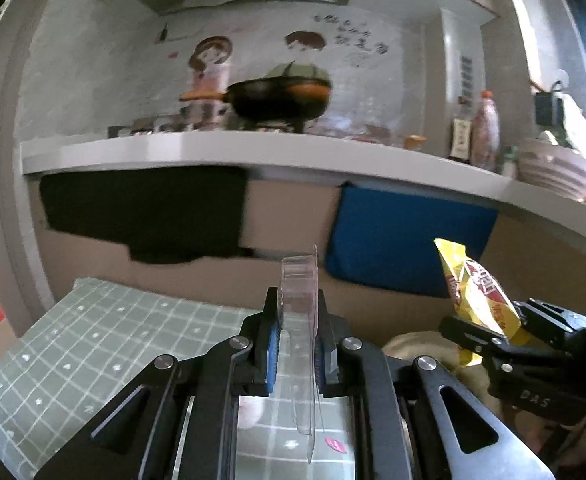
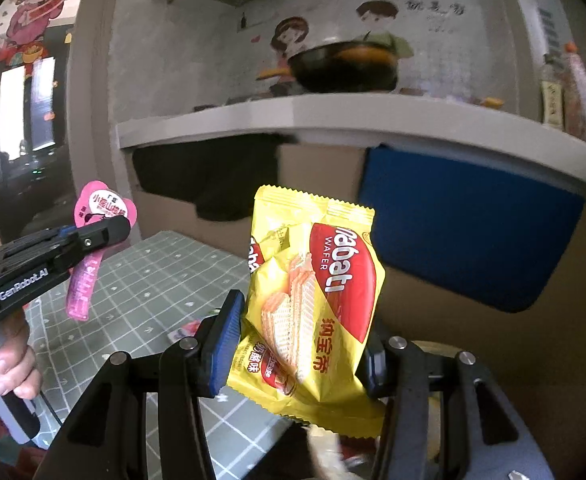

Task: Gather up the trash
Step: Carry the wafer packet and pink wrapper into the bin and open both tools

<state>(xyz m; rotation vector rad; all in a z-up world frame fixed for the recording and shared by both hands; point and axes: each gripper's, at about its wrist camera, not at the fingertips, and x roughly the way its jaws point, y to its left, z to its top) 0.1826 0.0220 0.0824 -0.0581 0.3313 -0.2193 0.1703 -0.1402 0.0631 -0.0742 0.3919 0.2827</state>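
My left gripper (image 1: pixel 298 305) is shut on a flat clear plastic wrapper (image 1: pixel 303 280), which I see edge-on in the left wrist view. In the right wrist view that wrapper (image 2: pixel 103 208) shows a pink heart-shaped label and a pink tail, held up at the left by the left gripper (image 2: pixel 107 234). My right gripper (image 2: pixel 301 352) is shut on a yellow wafer bag (image 2: pixel 317 280) with a red logo, its blue pads pressing both sides. The same bag (image 1: pixel 477 292) appears at the right in the left wrist view, held in the right gripper (image 1: pixel 509 326). Both pieces are lifted above the table.
A table with a green checked cloth (image 2: pixel 153 280) lies below, with a small scrap (image 2: pixel 185 330) on it. Behind runs a white counter (image 1: pixel 213 150) with a black pan (image 1: pixel 277 98), bottles (image 1: pixel 485 132) and a bowl (image 1: pixel 553 168). A blue cloth (image 1: pixel 409 236) and a black cloth (image 1: pixel 145 208) hang under it. A hand (image 2: pixel 9 364) grips the left handle.
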